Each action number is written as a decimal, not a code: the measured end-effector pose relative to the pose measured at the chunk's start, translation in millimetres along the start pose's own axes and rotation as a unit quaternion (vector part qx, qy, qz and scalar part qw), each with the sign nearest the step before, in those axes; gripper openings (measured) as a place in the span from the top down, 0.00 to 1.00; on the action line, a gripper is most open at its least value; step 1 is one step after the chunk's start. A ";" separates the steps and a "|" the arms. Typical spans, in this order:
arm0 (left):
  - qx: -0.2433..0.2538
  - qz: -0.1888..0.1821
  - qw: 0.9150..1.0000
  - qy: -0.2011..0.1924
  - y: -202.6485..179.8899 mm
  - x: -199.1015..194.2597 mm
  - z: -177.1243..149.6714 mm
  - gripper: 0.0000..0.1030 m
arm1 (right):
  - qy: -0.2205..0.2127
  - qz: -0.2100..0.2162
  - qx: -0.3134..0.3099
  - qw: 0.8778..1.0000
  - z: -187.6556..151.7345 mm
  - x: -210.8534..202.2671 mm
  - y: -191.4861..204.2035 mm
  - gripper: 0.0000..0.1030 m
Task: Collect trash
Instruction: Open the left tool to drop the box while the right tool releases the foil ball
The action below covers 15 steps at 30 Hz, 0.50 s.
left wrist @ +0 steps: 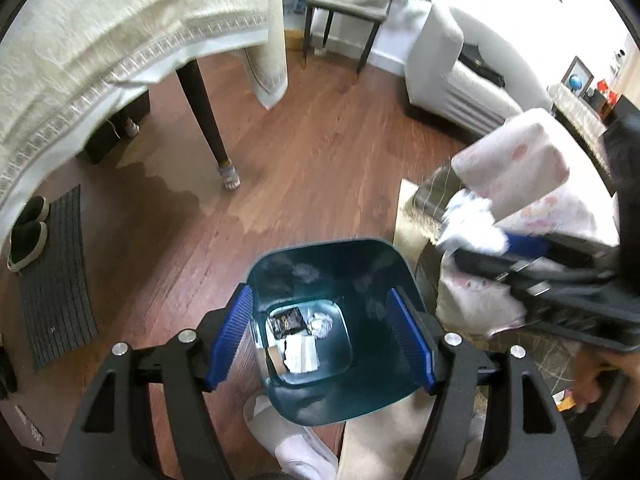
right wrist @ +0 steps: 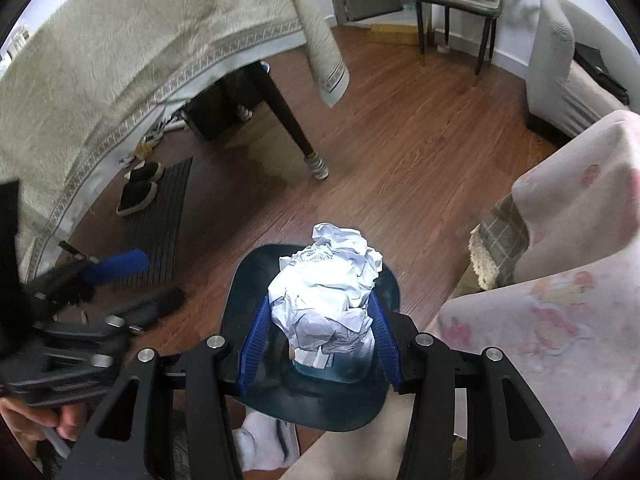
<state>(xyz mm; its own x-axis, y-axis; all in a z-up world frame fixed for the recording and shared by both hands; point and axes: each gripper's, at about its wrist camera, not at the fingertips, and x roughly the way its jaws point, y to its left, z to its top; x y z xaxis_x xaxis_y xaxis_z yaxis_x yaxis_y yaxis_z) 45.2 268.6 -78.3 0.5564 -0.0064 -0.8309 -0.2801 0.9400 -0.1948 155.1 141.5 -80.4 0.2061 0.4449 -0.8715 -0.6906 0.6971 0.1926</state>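
A dark teal trash bin (left wrist: 372, 392) stands on the wooden floor below both grippers, with a black wrapper (left wrist: 285, 322), white paper scraps (left wrist: 300, 354) and a crumpled wad (left wrist: 322, 322) at its bottom. My left gripper (left wrist: 322, 342) is open and empty above the bin's mouth. My right gripper (right wrist: 320, 330) is shut on a crumpled white paper ball (right wrist: 326, 292), held over the bin (right wrist: 256, 280). The right gripper with the paper also shows in the left wrist view (left wrist: 476, 236), at the right. The left gripper also shows in the right wrist view (right wrist: 120, 280), at the left.
A table with a cream cloth (left wrist: 100, 44) and a dark leg (left wrist: 204, 120) stands to the left. Black shoes (left wrist: 28, 236) sit on a grey mat (left wrist: 56, 280). A pink-patterned cover (right wrist: 560, 280) lies to the right. A white sofa (left wrist: 452, 76) and a stool (left wrist: 344, 20) stand farther off.
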 end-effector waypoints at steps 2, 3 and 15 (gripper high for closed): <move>-0.002 -0.002 1.000 -0.016 1.5 -11.9 2.2 0.30 | 0.012 0.001 -0.004 1.000 -1.7 10.1 4.1 0.52; -0.002 -0.002 1.000 -0.021 0.5 -15.0 3.4 0.32 | 0.021 0.000 -0.006 1.000 -2.9 16.7 6.5 0.52; -0.014 -0.027 0.997 -0.070 5.1 -56.5 14.4 0.44 | 0.119 -0.009 -0.028 0.992 -30.2 78.7 13.6 0.49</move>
<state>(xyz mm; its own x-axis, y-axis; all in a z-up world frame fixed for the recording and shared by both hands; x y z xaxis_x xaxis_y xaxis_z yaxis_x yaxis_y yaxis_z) 23.6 278.7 -24.8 0.6752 -0.0075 -0.7376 -0.2677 0.9293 -0.2545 141.0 169.0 -160.0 0.0529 0.2830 -0.9577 -0.7268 0.6685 0.1574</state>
